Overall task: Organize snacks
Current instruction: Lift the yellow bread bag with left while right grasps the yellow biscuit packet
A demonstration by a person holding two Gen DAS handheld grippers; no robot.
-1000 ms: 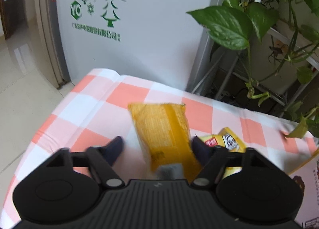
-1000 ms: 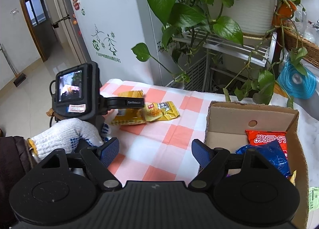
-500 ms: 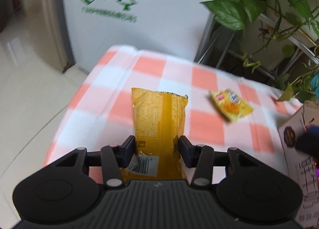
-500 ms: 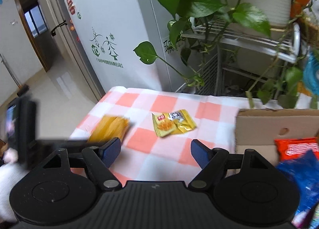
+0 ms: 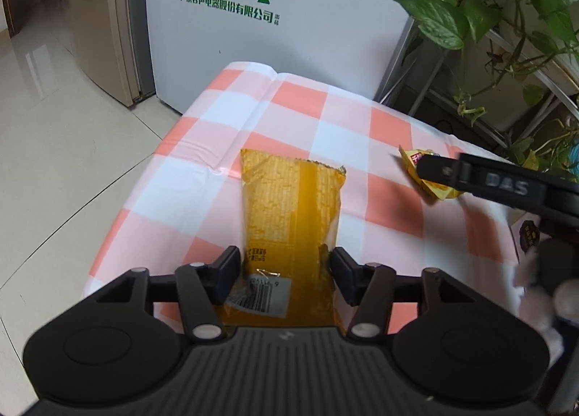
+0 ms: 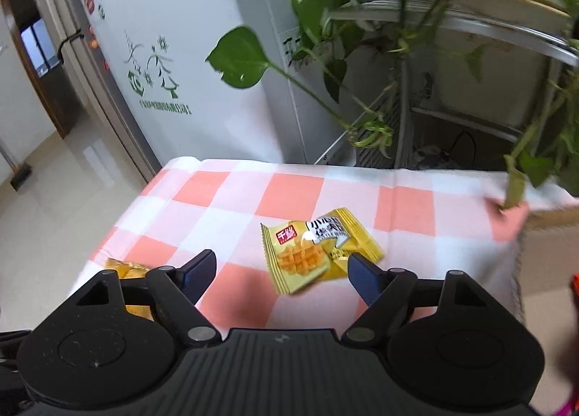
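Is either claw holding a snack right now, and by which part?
The left claw, jaws opening, flanks the orange packet's barcode end; grip unclear. The right claw holds nothing.

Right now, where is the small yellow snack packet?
In the right wrist view, the small yellow packet lies on the checked tablecloth, just ahead of the right gripper.

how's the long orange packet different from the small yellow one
The long orange packet is larger and plain gold-orange; the small yellow packet is shorter, with printed mango cubes. The orange sits between the left gripper's opening jaws; the yellow lies loose ahead of the open right gripper. Both are sealed snacks.
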